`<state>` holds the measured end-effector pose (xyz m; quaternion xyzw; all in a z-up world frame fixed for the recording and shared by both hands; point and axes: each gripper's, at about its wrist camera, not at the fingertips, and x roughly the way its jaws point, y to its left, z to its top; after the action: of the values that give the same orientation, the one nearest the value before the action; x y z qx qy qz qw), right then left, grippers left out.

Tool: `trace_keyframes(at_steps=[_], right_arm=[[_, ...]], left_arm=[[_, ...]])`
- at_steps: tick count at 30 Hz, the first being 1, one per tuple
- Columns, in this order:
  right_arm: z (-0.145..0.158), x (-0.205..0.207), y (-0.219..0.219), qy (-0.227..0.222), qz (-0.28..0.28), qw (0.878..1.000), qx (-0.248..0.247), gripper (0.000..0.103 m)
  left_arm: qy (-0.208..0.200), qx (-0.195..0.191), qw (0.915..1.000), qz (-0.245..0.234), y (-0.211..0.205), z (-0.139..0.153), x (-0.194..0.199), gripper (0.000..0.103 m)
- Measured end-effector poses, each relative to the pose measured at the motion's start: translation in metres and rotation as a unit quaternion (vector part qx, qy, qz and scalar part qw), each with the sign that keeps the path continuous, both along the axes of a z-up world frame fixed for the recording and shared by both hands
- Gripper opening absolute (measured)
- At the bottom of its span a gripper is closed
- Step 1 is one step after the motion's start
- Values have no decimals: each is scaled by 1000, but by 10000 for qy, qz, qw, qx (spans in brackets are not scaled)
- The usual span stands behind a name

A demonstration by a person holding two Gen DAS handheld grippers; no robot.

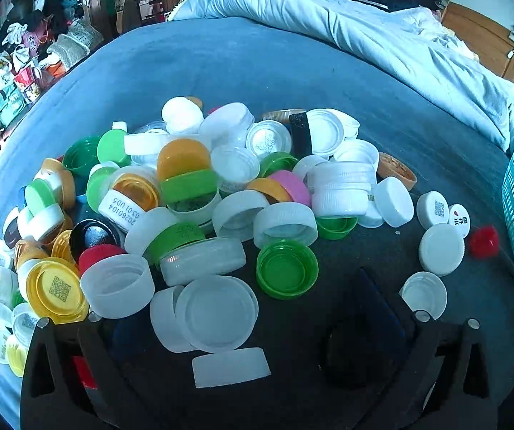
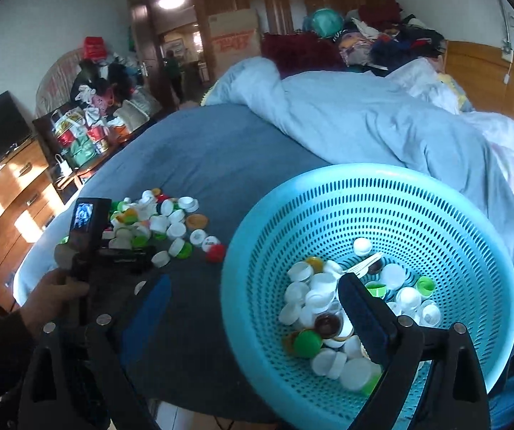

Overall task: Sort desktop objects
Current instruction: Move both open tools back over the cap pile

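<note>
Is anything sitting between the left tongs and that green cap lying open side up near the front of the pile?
Nothing visible blocks it. The left tongs stand open with only bare dark cloth before the green cap. Two translucent white caps lie close on its left, nearer the left finger, so they could get nudged.

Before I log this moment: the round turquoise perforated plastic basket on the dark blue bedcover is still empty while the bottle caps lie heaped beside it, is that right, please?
Not quite: the round turquoise perforated plastic basket is not empty. The right wrist view shows many caps already in its bottom, mostly white with some green and a brown one. The rest holds: it sits on the dark blue bedcover, with the heap of bottle caps beside it.
</note>
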<state>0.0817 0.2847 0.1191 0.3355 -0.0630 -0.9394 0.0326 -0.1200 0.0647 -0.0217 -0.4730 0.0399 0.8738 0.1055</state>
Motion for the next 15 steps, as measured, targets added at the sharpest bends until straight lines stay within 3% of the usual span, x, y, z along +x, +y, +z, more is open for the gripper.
trace_keyframes(at_steps=[6,15], right_arm=[[16,5,-11,381,234,9988,-205,100],[30,-27,-69,744,1120,9890,-620,101]], left_arm=[[-4,-9,10000,3,0,-4,-5,102],[-4,-13,10000,0,0,-2,-7,102]])
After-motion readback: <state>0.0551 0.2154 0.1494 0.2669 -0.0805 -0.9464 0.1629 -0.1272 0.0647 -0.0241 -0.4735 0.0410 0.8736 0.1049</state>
